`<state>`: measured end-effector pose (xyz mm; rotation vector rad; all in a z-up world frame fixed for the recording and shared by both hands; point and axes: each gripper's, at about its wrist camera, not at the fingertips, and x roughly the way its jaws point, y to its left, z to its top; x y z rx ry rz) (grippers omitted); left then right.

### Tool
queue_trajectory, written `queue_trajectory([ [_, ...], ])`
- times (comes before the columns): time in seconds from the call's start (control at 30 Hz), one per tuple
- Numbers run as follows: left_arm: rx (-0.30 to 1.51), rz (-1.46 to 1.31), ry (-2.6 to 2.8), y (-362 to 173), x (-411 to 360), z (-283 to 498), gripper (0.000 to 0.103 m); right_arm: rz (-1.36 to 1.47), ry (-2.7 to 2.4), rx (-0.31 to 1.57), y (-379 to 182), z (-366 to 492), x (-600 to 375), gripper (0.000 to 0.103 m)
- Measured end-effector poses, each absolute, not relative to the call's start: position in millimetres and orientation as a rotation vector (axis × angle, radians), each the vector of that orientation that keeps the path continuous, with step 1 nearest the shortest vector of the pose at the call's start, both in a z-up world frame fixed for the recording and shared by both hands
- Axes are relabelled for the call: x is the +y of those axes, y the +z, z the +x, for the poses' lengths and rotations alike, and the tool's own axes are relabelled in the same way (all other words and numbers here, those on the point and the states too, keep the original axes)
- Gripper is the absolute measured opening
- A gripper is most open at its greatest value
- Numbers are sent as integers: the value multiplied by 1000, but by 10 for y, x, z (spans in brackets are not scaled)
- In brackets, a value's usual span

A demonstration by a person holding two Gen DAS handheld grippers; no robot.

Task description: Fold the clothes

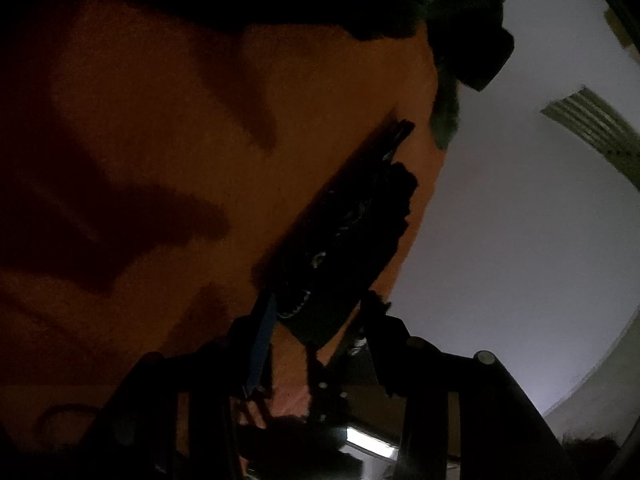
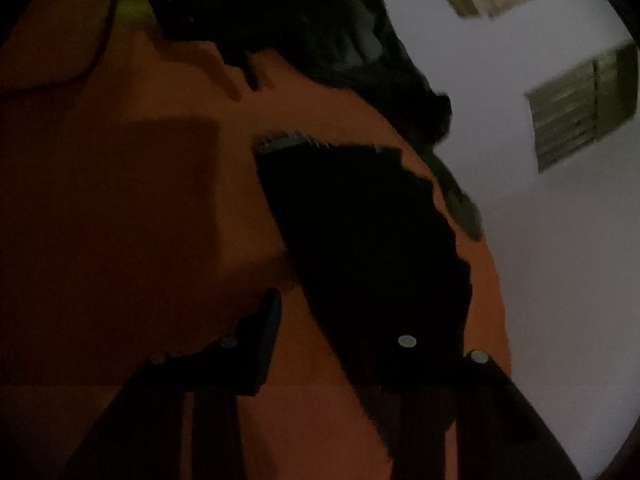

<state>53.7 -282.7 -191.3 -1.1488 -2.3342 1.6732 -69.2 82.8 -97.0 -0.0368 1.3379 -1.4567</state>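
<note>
The black garment (image 2: pixel 360 240) runs lengthwise on the orange surface (image 2: pixel 120 200) between the right claw's (image 2: pixel 372 328) part-open, empty jaws; left claw's (image 1: pixel 320 344) grip unclear.

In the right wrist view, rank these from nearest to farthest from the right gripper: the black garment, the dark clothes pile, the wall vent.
1. black garment: on the orange surface, right in front of the right gripper, its near end at the jaws.
2. dark clothes pile: beyond it, at the surface's far edge.
3. wall vent: farthest, upper right on the wall.
</note>
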Motion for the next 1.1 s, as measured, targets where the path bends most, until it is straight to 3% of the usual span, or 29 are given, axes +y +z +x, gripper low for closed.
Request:
queue_trajectory([
  [0.87,-2325,-1157,1632,-2118,-3035,506,45,-111,-1544,1384,-1158,-687,-9,35],
  [0.9,-2322,-1159,1637,-2120,-3037,497,45,-142,-1544,1388,-1154,-686,-2,33],
  [0.97,-2308,-1165,1653,-2113,-3037,474,45,-157,-1540,1387,-1082,-710,33,9],
  [1.1,-2176,-1211,1777,-1974,-2968,286,45,-79,-1585,1243,-473,-898,101,6],
])
